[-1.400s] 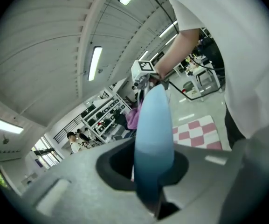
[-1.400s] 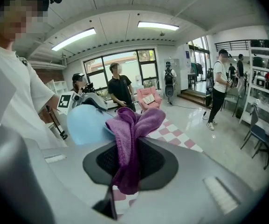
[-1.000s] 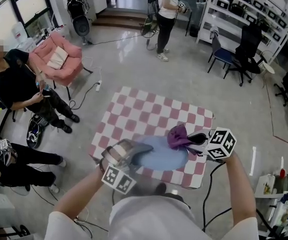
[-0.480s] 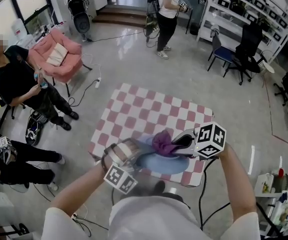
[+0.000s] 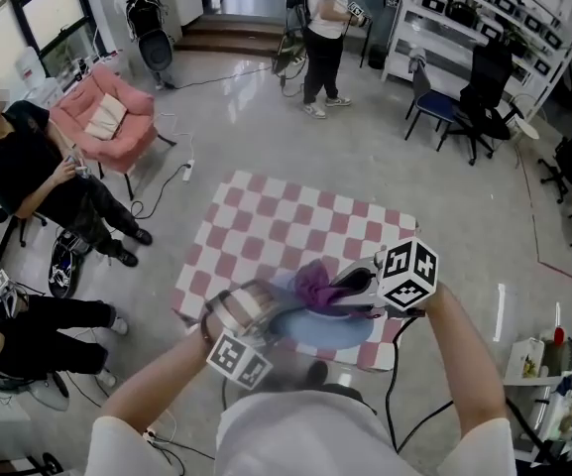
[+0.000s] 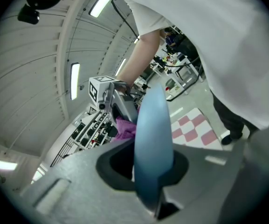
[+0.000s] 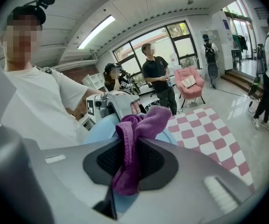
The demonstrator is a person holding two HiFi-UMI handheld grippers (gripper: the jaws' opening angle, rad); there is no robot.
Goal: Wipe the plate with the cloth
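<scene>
Plate (image 5: 317, 329) round, glossy; cloth (image 5: 312, 283) fuzzy.

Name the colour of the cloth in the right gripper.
Purple fabric cloth, clearest in the right gripper view.

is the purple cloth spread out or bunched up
Bunched up: the purple cloth is a crumpled wad pinched between the right gripper's jaws, at the round light-blue plate.

Round light-blue plate (image 5: 327, 327), tilted, bunched purple cloth (image 5: 313, 284) touching its upper face
</scene>
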